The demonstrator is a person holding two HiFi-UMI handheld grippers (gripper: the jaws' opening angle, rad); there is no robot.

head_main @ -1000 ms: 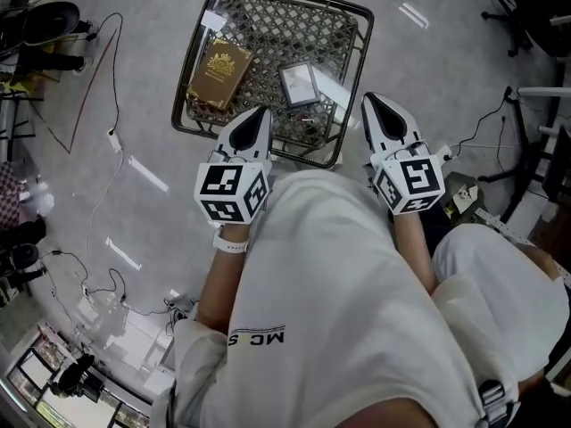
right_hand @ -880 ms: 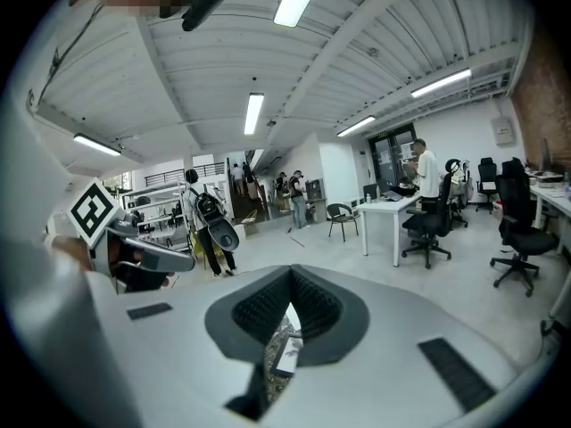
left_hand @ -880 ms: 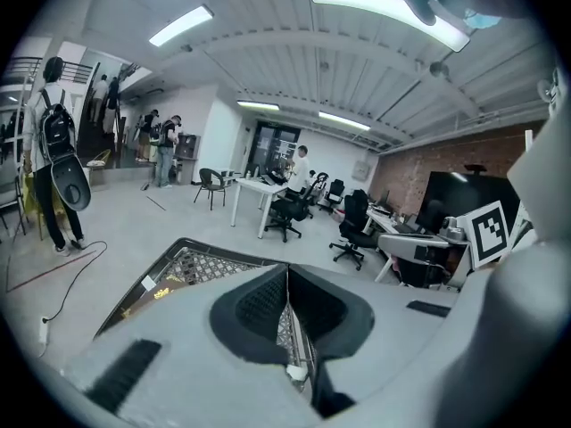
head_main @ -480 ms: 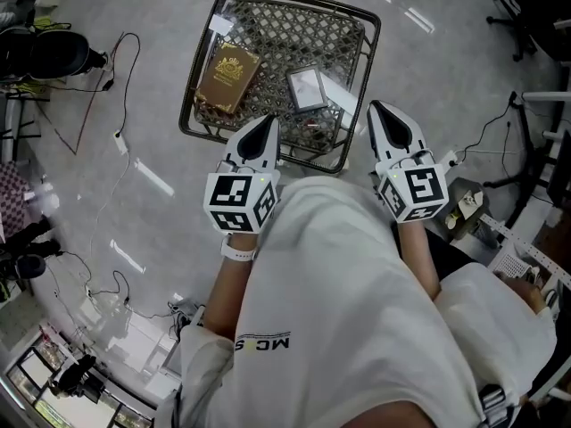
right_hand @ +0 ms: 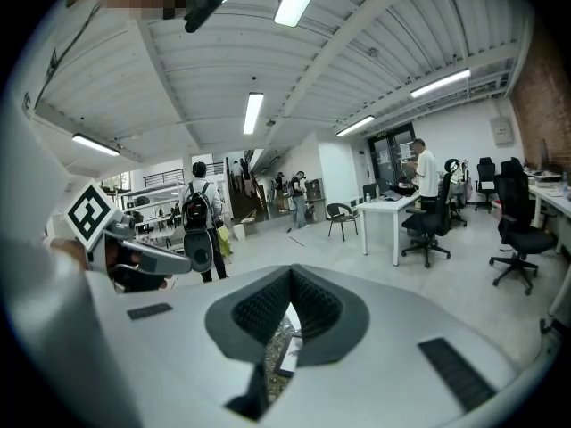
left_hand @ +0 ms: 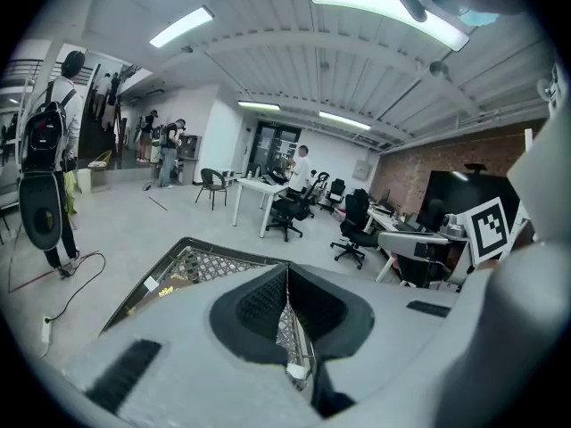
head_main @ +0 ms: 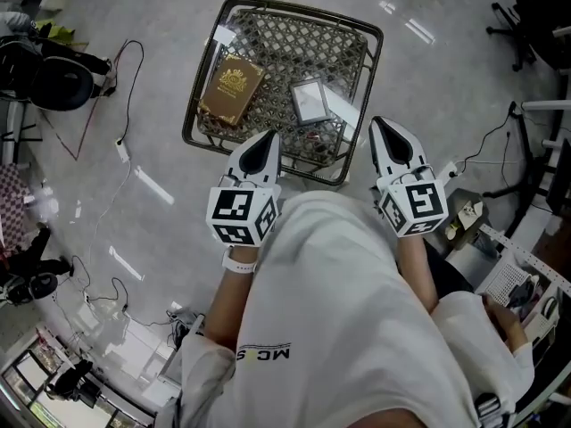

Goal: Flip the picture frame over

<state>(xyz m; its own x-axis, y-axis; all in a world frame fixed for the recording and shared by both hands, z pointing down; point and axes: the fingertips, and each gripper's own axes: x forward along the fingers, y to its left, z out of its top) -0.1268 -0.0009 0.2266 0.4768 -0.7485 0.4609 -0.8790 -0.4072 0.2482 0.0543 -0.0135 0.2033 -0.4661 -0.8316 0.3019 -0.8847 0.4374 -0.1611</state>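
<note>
Head view: a wire basket [head_main: 285, 47] sits on the grey floor, straight ahead of a person in a white shirt [head_main: 348, 310]
Picture frame [head_main: 310, 102]: lies flat inside the basket, a little right of its middle; pale border round a grey panel; neither gripper touches it
Brown book [head_main: 230, 86]: flat in the basket's left half, gold crest facing up, apart from the frame
White card [head_main: 343, 107]: in the basket, against the frame's right edge and reaching toward the basket's right rim
Left gripper [head_main: 267, 138]: held over the basket's near rim, nose pointing in over the mesh
Left gripper view: its fingers [left_hand: 253, 308] are pressed together with nothing between them; only a thin slit below the tips, and basket mesh shows through it
Right gripper [head_main: 381, 125]: just outside the basket's right rim, toward its near corner, over bare floor
Right gripper view: its fingers [right_hand: 260, 310] meet at the tips and pinch nothing; a bit of the basket shows through the narrow gap beneath them
Office chair [left_hand: 287, 214]: well beyond the basket's far side, beside a white desk [left_hand: 252, 188]
Person with a backpack [left_hand: 49, 150]: stands well off to the basket's left
</note>
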